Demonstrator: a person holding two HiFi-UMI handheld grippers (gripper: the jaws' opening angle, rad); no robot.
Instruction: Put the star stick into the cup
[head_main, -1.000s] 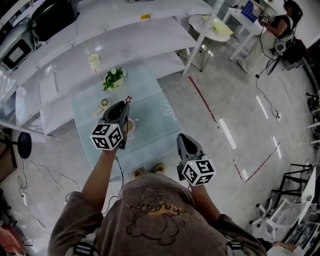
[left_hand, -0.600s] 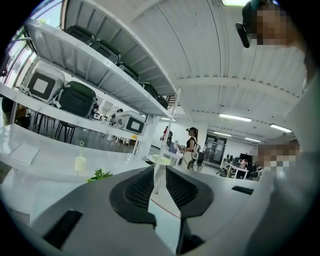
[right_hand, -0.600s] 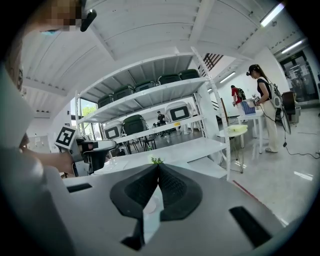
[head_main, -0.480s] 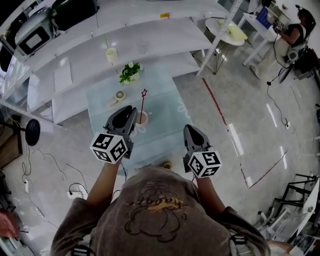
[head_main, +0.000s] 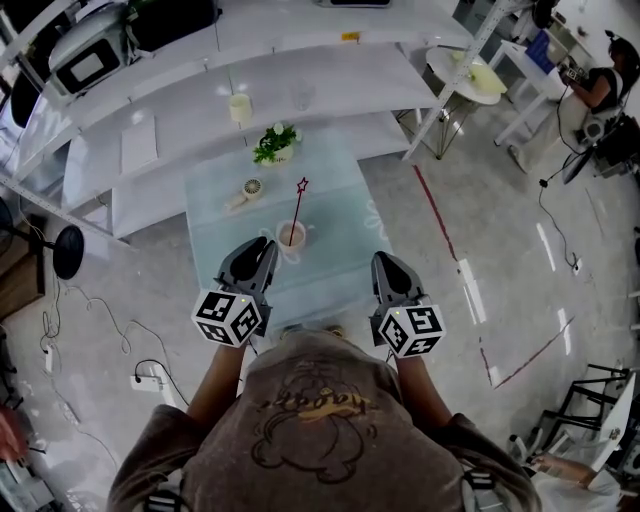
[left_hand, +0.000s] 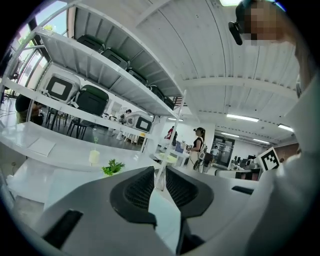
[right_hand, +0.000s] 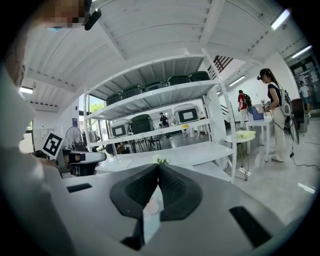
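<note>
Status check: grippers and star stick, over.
Left gripper open, empty. Right gripper shut, empty. Star stick stands in the cup, star up. Nothing in the way.

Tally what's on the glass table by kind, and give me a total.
Cup: 1
Star stick: 1, standing in the cup
Small fan: 1
Potted plant: 1, at the table's far edge
Total: 4
</note>
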